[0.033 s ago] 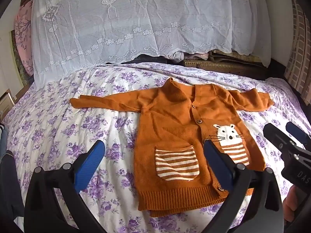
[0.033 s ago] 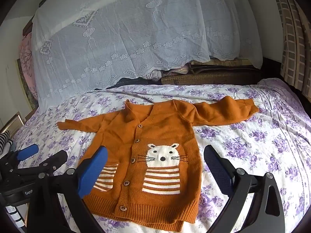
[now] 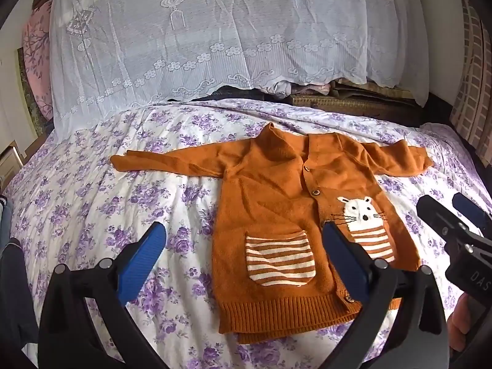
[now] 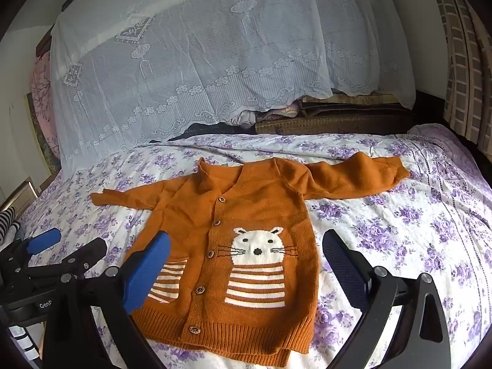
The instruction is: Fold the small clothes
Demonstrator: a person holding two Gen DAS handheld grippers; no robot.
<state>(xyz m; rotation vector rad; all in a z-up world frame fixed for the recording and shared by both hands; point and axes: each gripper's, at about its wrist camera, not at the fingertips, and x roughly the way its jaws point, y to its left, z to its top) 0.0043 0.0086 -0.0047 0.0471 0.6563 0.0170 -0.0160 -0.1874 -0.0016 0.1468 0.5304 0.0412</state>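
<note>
Both pairs of jaws stand wide apart with nothing between the pads — the left gripper [image 3: 243, 264] and the right gripper [image 4: 246, 267] hover above the near edge of the bed [image 3: 92, 203], clear of the cloth. An orange cardigan [image 4: 246, 215] lies face up and flat on the purple-flowered sheet, toward the near edge, hem nearest, collar toward the far edge, buttoned. Both sleeves stretch outward toward the side edges. A white cat figure [image 4: 258, 246] sits on one front panel and a striped pocket [image 3: 279, 261] on the other. Behind the far edge hangs a white lace cloth [image 3: 215, 46] — draped over stacked things.
</note>
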